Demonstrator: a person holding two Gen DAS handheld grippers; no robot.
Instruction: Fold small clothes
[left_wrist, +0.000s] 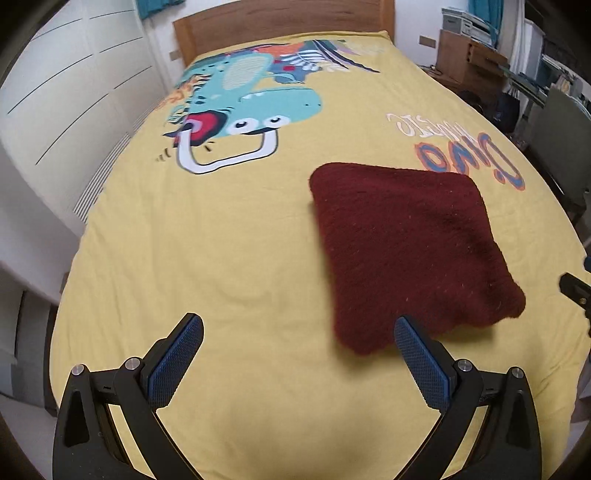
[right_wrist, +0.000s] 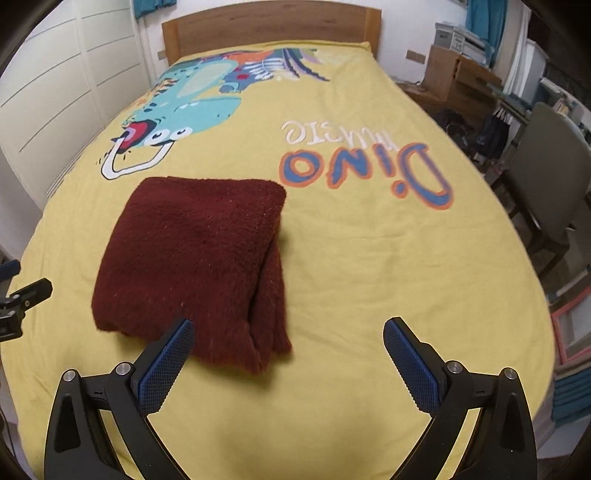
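Both tongs (left_wrist: 298, 328) (right_wrist: 289, 332) released above yellow bedspread (left_wrist: 229, 236); folded maroon garment (right_wrist: 195, 258) rests there

We look along our right gripper (right_wrist: 288, 332), its two blue-padded fingers (right_wrist: 164, 365) spread wide with nothing between them, above the near edge of a bed. A yellow bedspread (right_wrist: 369, 277) covers the bed, printed with a teal cartoon dinosaur (right_wrist: 184, 110) toward the far left corner and the words "Dino music" (right_wrist: 365, 166), upside down to us. A folded dark red fleece garment (right_wrist: 195, 266) lies flat on the bedspread, left of centre, its near edge just beyond our left finger. Part of our left gripper (right_wrist: 22, 299) shows at the bed's left edge. A wooden headboard (right_wrist: 269, 26) stands at the far end.
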